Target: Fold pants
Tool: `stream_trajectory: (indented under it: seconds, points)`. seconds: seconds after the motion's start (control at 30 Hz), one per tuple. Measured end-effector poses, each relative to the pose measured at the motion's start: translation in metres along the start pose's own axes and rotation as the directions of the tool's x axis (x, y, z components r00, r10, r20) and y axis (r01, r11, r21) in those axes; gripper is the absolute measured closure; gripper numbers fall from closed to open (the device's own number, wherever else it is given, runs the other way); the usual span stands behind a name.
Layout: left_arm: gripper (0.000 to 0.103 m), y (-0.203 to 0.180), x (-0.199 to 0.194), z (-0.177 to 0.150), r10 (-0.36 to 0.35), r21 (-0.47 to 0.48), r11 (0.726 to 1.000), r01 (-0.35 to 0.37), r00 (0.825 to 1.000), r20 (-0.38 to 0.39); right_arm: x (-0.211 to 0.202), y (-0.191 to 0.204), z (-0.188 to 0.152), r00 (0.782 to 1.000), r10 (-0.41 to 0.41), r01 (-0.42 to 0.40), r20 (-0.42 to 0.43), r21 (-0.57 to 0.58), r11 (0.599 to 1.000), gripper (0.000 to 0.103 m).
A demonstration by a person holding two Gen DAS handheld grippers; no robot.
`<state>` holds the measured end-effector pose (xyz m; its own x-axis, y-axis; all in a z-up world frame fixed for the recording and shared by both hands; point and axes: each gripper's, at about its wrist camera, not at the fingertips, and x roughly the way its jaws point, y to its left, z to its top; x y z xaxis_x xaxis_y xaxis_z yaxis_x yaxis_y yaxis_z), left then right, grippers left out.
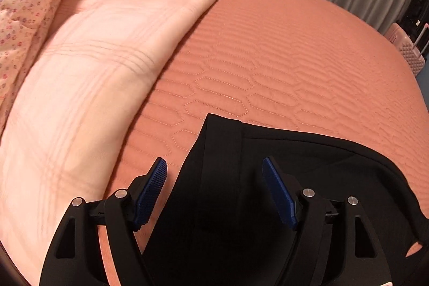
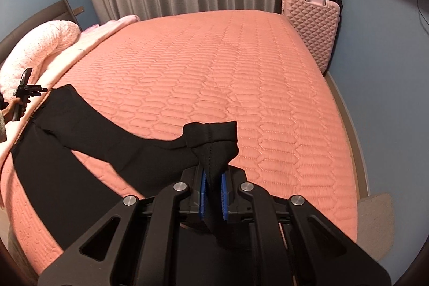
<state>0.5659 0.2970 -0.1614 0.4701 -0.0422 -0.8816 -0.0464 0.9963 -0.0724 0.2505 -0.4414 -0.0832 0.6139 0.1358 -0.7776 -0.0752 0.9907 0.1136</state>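
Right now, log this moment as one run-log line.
task: fold pants | left gripper: open over waistband | right gripper: shut on pants cuff | surface: bed

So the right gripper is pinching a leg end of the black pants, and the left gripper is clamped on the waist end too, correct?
Not quite. The left gripper is open in the left wrist view: its blue pads stand apart over the waist end of the black pants, pressing nothing. The right gripper is indeed pinching a leg end.
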Motion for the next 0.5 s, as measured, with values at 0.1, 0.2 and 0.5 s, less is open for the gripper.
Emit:
stream_trajectory:
  seconds: [0.1,0.2,0.5]
  points:
    - [0.031,0.002,0.022,0.005,-0.001,0.015,1.000,0.001,0.999,-0.035,0.014,-0.003,0.003,1.000,-0.009,0.009,-0.012,0.003,1.000,0.095]
    - [0.031,0.002,0.033,0.010,-0.047,0.012,0.999,0.048,0.998,-0.044,0.023,-0.006,0.006,1.000,-0.014,0.014,-0.015,0.011,1.000,0.095]
    - [0.091,0.015,-0.007,-0.002,-0.183,-0.005,0.983,0.185,0.977,0.106,0.017,-0.004,0.004,1.000,-0.012,0.012,-0.006,0.026,1.000,0.095]
